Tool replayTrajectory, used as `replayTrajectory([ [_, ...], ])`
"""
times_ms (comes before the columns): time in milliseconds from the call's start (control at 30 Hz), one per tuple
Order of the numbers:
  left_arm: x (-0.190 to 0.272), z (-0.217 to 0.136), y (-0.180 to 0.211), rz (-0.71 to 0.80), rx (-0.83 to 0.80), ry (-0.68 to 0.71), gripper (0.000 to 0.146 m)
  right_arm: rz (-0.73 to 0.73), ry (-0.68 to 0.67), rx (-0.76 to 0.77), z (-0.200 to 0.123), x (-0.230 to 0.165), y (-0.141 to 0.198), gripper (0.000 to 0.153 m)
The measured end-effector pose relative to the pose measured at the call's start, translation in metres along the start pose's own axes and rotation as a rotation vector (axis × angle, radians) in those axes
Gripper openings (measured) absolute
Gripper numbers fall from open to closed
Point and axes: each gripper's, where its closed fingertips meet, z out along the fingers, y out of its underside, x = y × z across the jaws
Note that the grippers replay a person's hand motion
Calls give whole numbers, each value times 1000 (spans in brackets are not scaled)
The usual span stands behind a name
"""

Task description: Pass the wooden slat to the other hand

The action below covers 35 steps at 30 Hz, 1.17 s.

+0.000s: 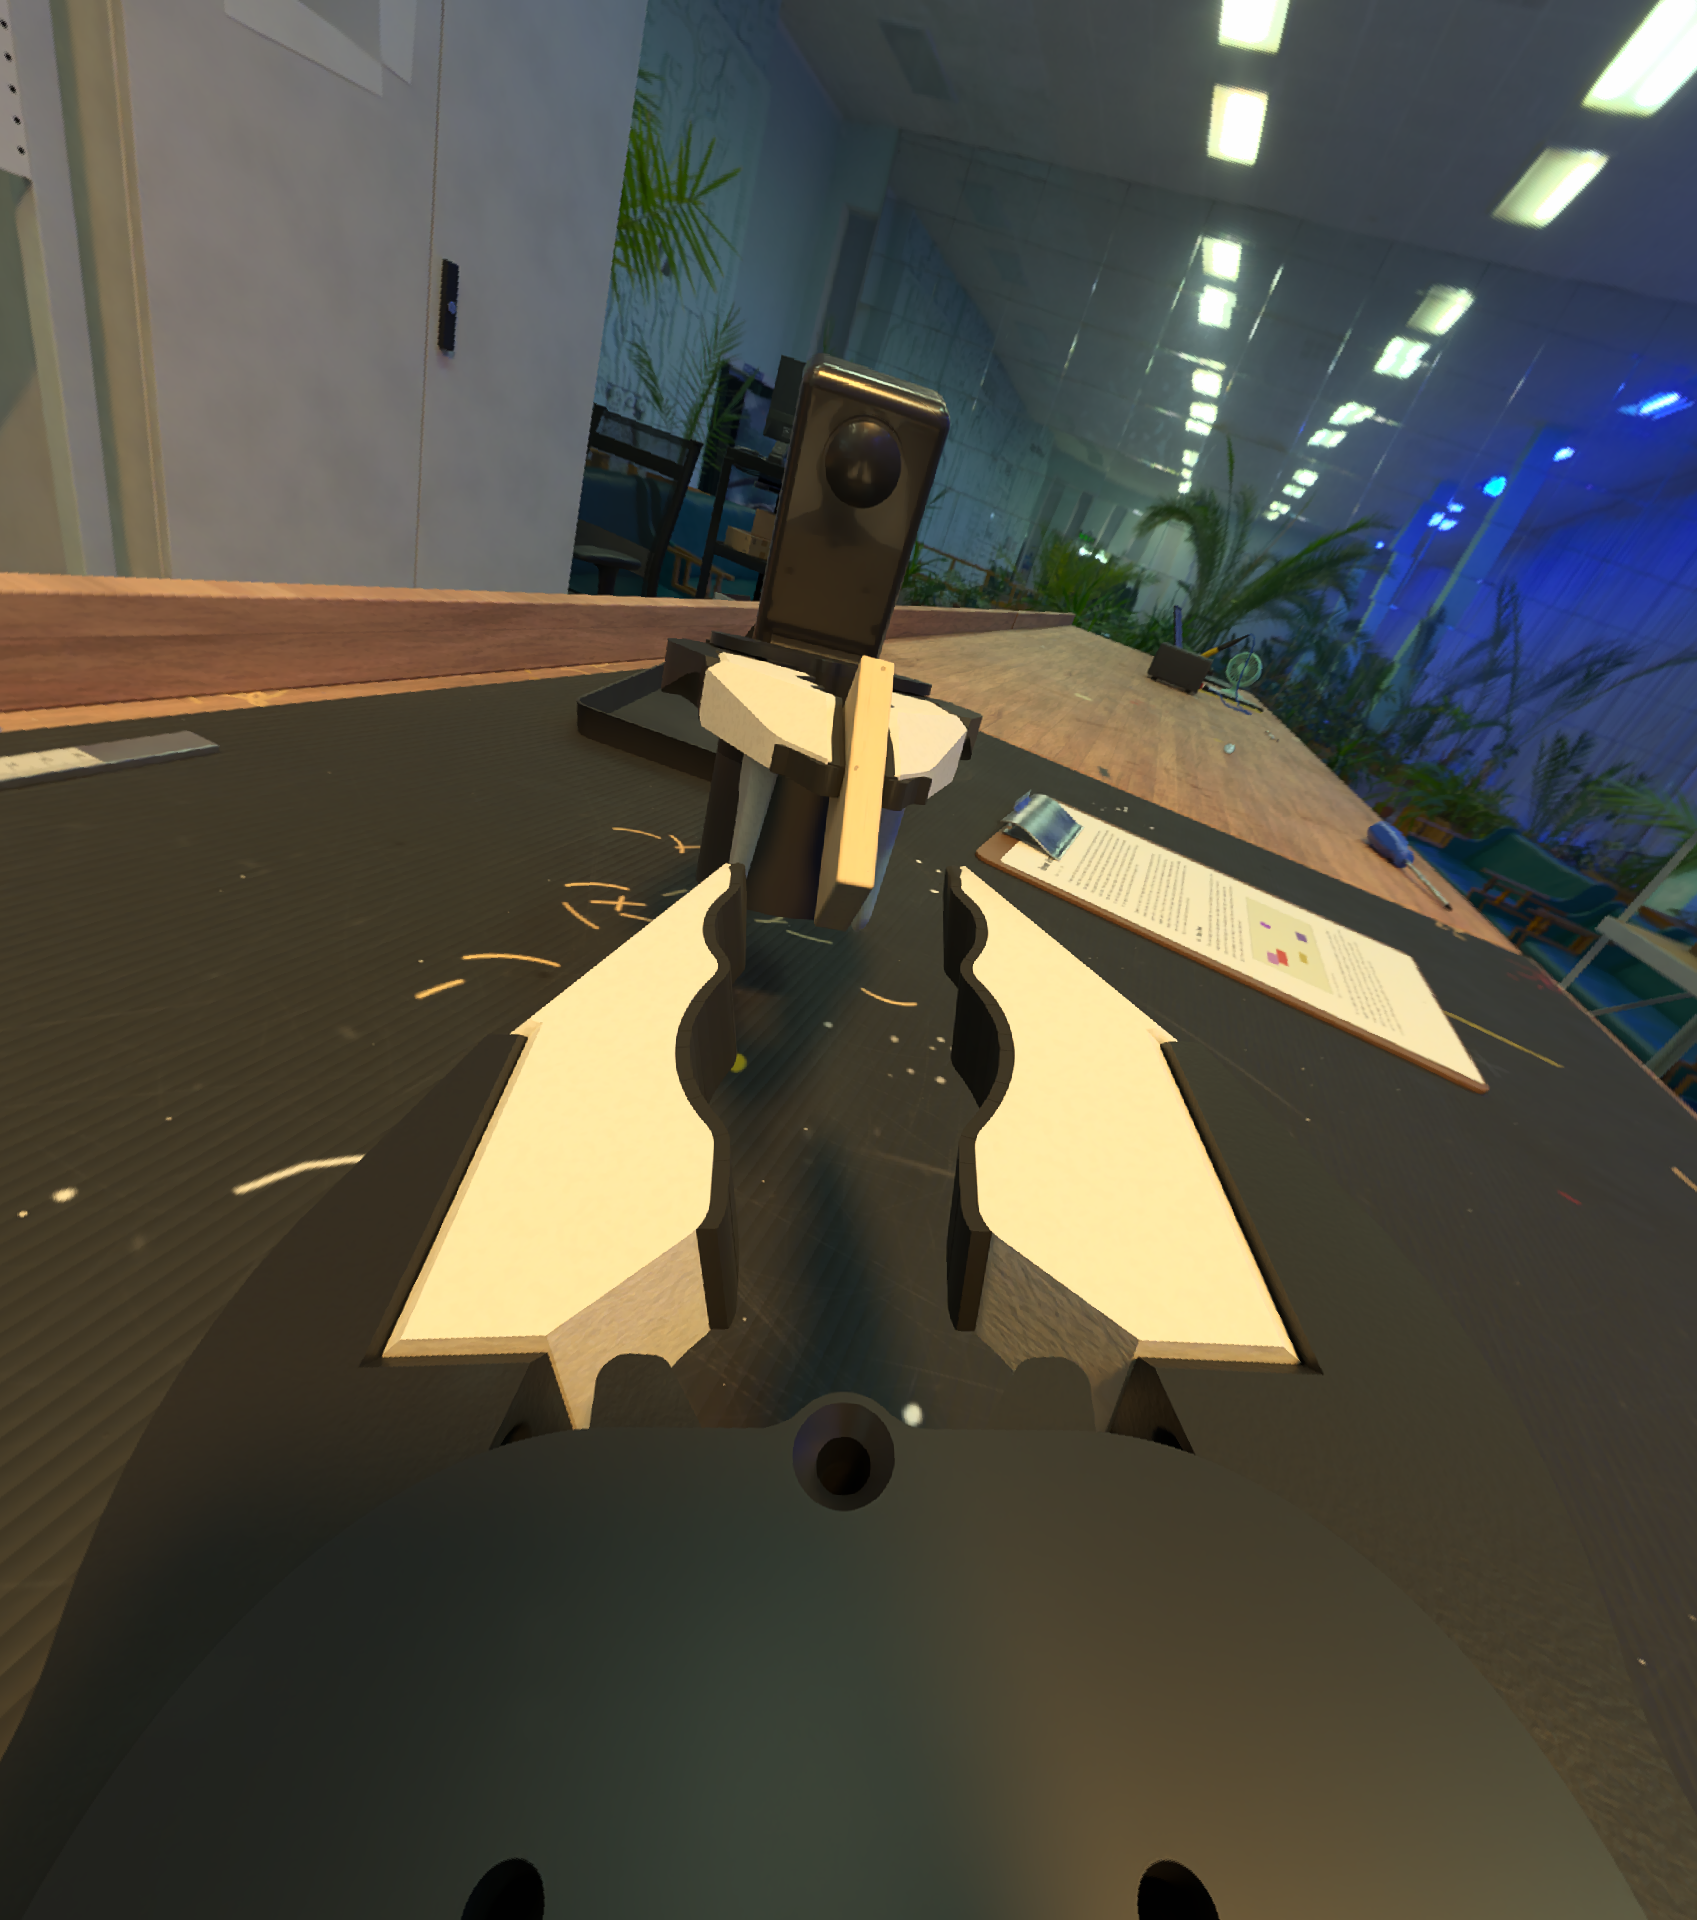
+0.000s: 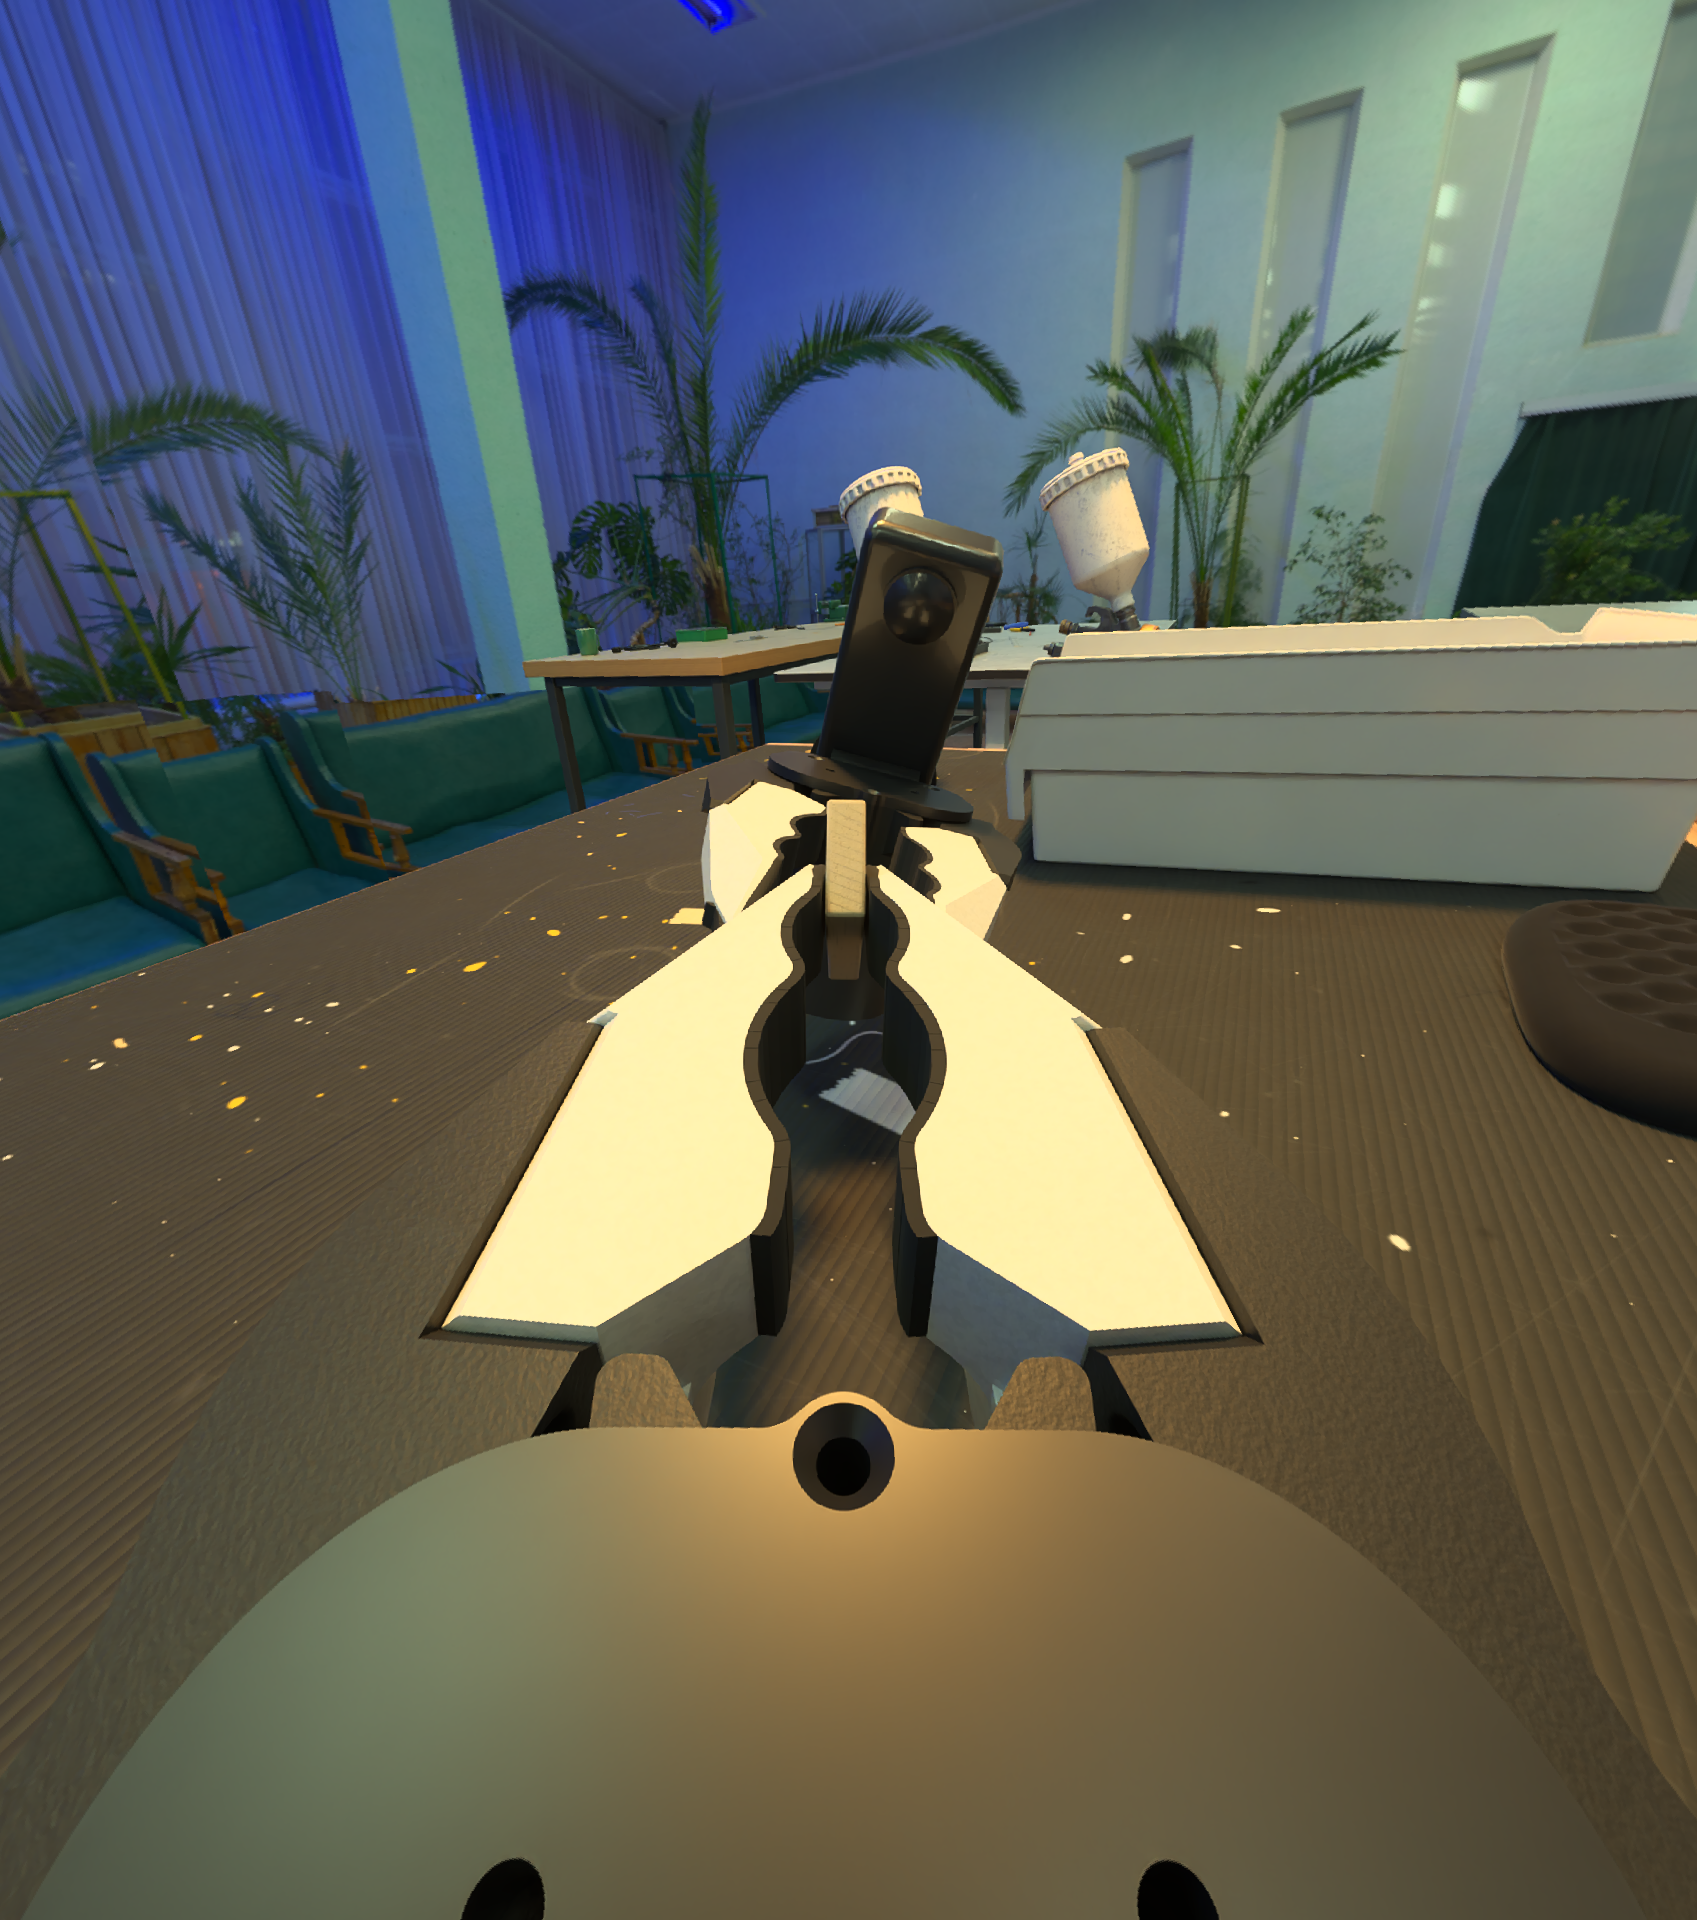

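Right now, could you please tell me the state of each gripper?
Left gripper: open, empty.
Right gripper: shut on the wooden slat.

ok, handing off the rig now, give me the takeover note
Right hand-held gripper: shut on the wooden slat, held upright above the dark mat.
Left hand-held gripper: open, empty, facing the right one; its tips sit just short of the slat's lower end.
Done: slat lifted and presented.
Left: ease left forward around the slat, close, then open right and back off.
Nearby: clipboard, white trays.
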Motion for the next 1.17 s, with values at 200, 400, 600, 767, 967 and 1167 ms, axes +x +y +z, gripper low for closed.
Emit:
replayTrajectory([
  [200,1,5,1,50,-3,-28,17,8,5,-3,1,0,1,6],
  [400,-1,6,1,54,-25,-46,6,1,35,-1,1,2,0,7],
  [600,-7,3,3,-57,-43,-35,6,-115,149,-61,-1,12,5,20],
  [767,-14,-4,2,-153,-59,-22,6,-360,301,-127,-11,22,-1,42],
  [967,-19,-10,-1,-236,-171,62,6,-880,375,-371,-11,27,15,91],
  [1167,-24,-8,-4,-265,-251,170,6,-957,352,-407,0,34,20,114],
])
